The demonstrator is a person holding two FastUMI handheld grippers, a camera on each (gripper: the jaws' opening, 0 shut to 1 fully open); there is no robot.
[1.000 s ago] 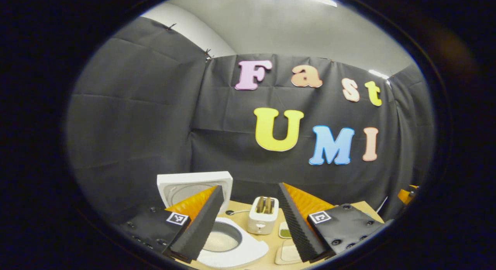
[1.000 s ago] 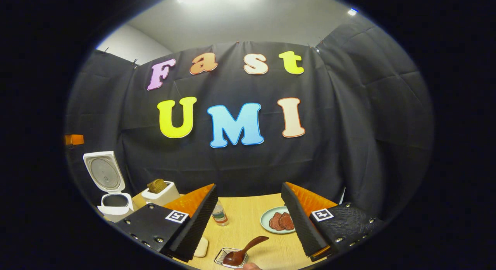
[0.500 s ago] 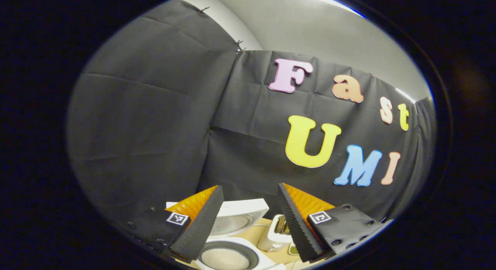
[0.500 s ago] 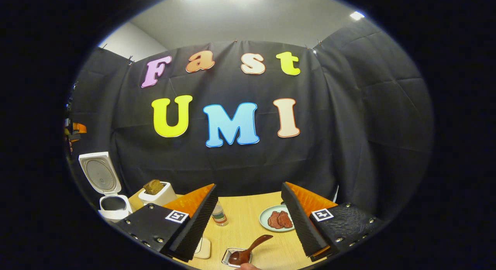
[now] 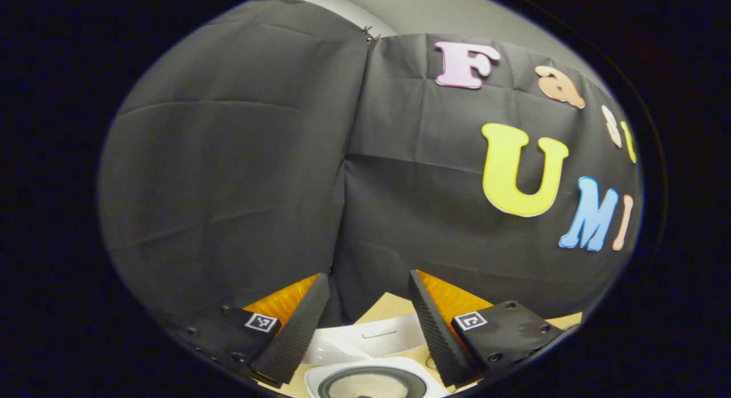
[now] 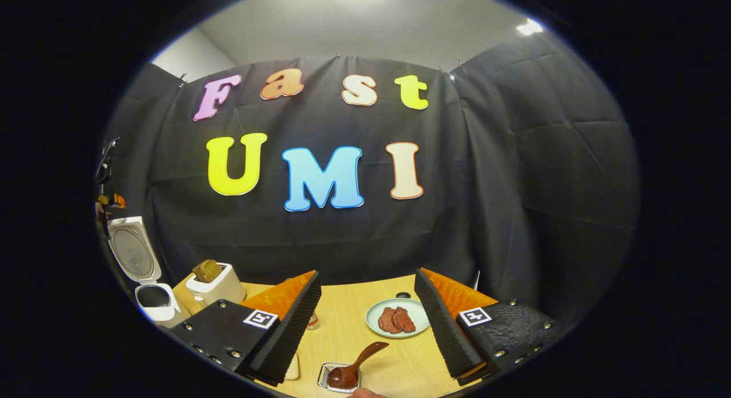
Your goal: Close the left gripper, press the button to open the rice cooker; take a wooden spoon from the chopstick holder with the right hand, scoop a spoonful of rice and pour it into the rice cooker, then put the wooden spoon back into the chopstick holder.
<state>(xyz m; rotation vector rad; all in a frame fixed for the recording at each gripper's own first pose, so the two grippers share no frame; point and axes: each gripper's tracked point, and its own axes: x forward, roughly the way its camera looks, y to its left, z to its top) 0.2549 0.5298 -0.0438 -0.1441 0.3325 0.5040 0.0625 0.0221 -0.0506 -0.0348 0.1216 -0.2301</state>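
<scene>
Now the rice cooker [image 6: 153, 298] stands open at the far left end of the wooden table [image 6: 354, 329], its white lid [image 6: 132, 250] tipped up and back, so the button step looks done. Seen from the left gripper [image 5: 365, 324], which hangs just above the cooker with its ribbed black fingers apart and nothing between them, the cooker's dark inner pot [image 5: 371, 384] holds a pale layer that is probably rice. Right beside the cooker, toward the table's middle, a white toaster [image 6: 216, 282] carries a brown slice in its slot. Farther along from the cooker, the right gripper [image 6: 368, 324] also hovers with fingers spread and empty, poised above a small metal-rimmed holder [image 6: 337, 378] near the front edge. A dark wooden spoon [image 6: 357, 365] rests in that holder, bowl down and handle slanting up to the right, ready to be picked up. Beyond the spoon, still farther from the cooker, a pale green plate [image 6: 398, 318] holds two reddish-brown slices of meat. A small bottle [image 6: 312, 321] peeks out behind the right gripper's finger. A bit of a hand [image 6: 365, 393] shows at the bottom.
</scene>
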